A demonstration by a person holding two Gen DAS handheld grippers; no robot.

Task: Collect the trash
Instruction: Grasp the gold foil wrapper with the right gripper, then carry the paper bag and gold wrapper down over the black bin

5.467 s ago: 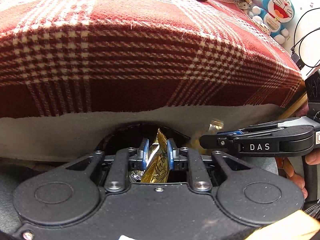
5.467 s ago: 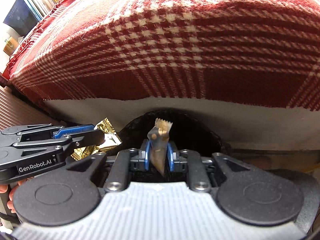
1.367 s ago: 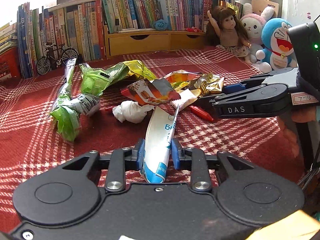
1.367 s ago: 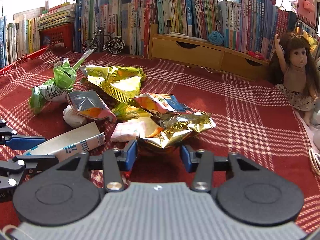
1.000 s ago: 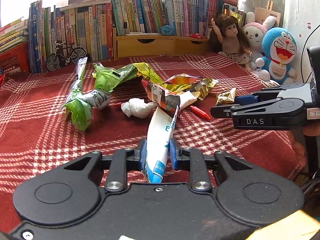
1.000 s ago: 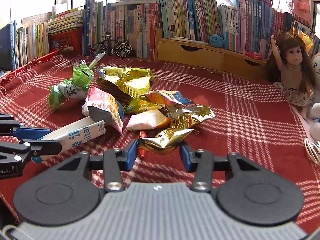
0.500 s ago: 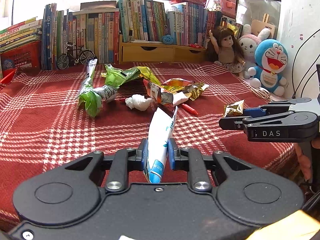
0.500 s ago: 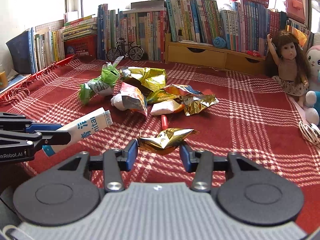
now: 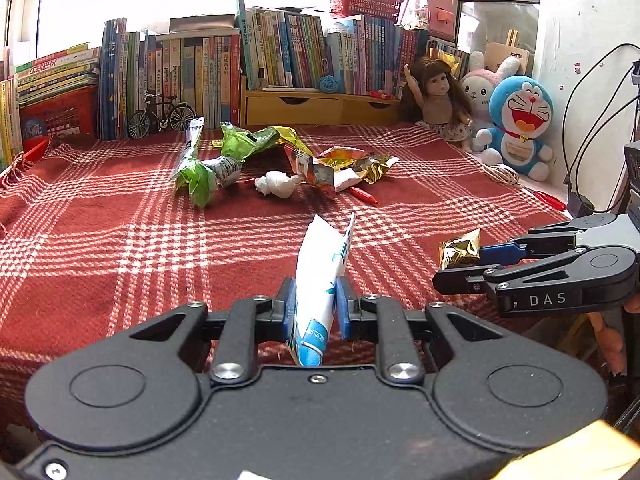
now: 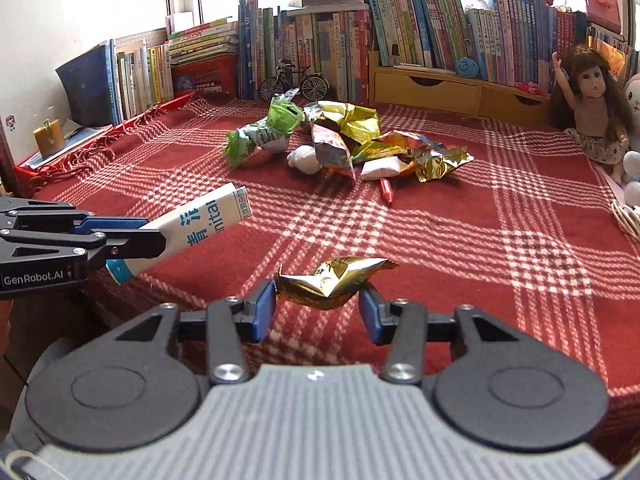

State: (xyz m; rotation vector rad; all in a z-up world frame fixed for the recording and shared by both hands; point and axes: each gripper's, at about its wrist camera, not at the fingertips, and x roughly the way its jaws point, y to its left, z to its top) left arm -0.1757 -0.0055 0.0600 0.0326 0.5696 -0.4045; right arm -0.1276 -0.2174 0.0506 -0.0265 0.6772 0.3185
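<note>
- Your left gripper (image 9: 316,306) is clamped on a flattened white-and-blue carton (image 9: 320,276), held upright just above the near edge of the red plaid blanket (image 9: 120,240).
- Your right gripper (image 10: 318,312) pinches a crumpled gold wrapper (image 10: 332,280) between its blue pads (image 10: 264,312), also over that near edge; seen from the left wrist it sits to the right of the carton, apart from it.
- Beyond both grippers the blanket lies bare, a broad open stretch up to the trash pile.
- The pile (image 10: 340,144) sits mid-blanket: green wrappers (image 9: 200,172), a white tissue wad (image 9: 276,182), foil snack bags (image 10: 352,120) and a red pen (image 10: 386,192) on its near side.
- Right of the pile, a doll (image 9: 436,96) and plush toys (image 9: 520,124) line the blanket's far right edge.
- Behind the pile, books (image 9: 280,52) and a toy bicycle (image 9: 160,116) close off the far edge.
</note>
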